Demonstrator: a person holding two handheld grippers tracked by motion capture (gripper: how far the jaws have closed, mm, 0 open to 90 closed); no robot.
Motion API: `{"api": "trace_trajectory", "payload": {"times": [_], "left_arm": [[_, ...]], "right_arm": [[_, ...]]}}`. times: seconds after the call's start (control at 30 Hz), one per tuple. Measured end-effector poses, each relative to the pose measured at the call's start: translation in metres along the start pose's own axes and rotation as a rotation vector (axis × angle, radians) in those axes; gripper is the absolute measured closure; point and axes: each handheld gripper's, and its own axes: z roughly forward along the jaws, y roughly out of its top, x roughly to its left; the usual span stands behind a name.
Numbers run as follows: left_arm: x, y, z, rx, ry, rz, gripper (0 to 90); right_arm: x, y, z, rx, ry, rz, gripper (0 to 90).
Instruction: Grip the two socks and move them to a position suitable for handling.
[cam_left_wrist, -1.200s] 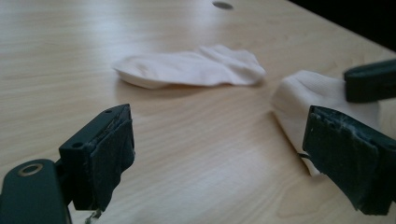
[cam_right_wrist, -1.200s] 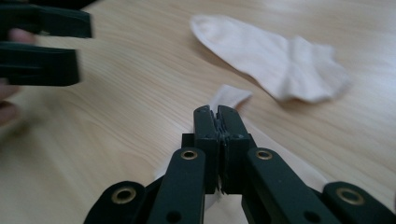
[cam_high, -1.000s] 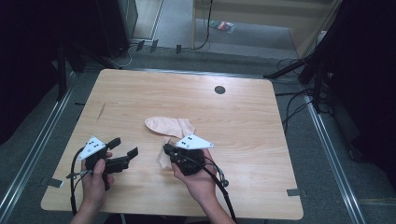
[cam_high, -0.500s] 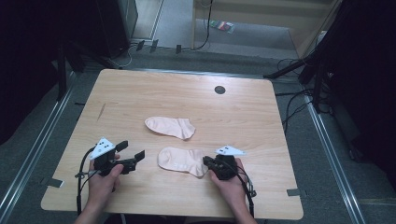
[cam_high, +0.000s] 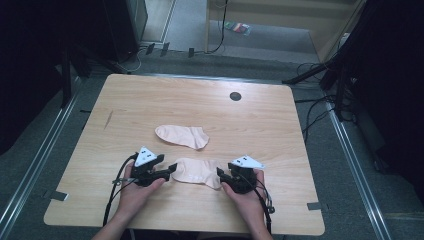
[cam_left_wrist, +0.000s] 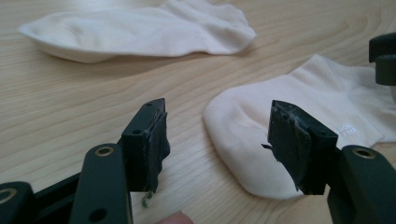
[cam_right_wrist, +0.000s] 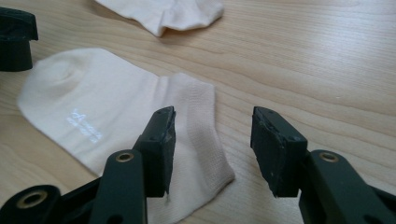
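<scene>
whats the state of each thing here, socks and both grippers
near sock: flat on the table, between the two grippers, held by neither
far sock: flat, untouched, apart from the near one
left gripper: open, jaws just been closing, at the sock's toe
right gripper: open, jaws just been opening, at the cuff

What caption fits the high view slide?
Two hand-held grippers, left gripper and right gripper, flank the near sock; far sock lies behind.

Counter: light wooden counter (cam_high: 280, 125), rounded corners
Hole: small round black hole (cam_high: 235, 96) near the counter's far edge
Floor: grey floor (cam_high: 370, 160), black cables (cam_high: 312, 107)
</scene>
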Motion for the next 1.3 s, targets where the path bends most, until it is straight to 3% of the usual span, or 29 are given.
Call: {"api": "trace_trajectory", "payload": {"times": [0.17, 0.3, 0.4, 0.53, 0.77, 0.93, 1.07, 1.17, 1.3], "left_arm": [[-0.012, 0.001, 0.012, 0.058, 0.04, 0.047, 47.0], [-0.018, 0.001, 0.014, 0.084, 0.055, 0.102, 58.2], [-0.02, 0.0, 0.014, 0.088, 0.045, 0.117, 68.6], [-0.02, -0.001, 0.012, 0.087, 0.028, 0.135, 85.9], [-0.011, -0.008, -0.001, 0.085, 0.028, 0.146, 88.9], [-0.002, -0.015, -0.019, 0.101, 0.017, 0.13, 89.3], [-0.006, -0.021, -0.033, 0.106, 0.016, 0.13, 89.4], [-0.009, -0.026, -0.034, 0.102, 0.017, 0.134, 89.3], [-0.007, -0.03, -0.032, 0.085, -0.006, 0.093, 88.5]], "right_arm": [[0.004, -0.003, 0.005, 0.022, 0.022, -0.019, 55.4], [0.007, -0.004, 0.008, 0.029, 0.018, -0.031, 66.8], [0.008, -0.005, 0.009, 0.032, -0.007, -0.045, 77.0], [0.005, -0.006, 0.01, 0.034, 0.018, -0.021, 86.7], [0.005, -0.002, 0.0, -0.002, 0.038, -0.009, 88.4], [0.009, -0.001, -0.008, 0.0, 0.097, -0.004, 88.6], [0.016, -0.005, -0.012, 0.011, 0.128, -0.027, 88.7], [0.017, -0.009, -0.009, 0.029, 0.134, -0.036, 88.6], [0.017, -0.01, -0.004, 0.023, 0.15, -0.039, 86.3]]}}
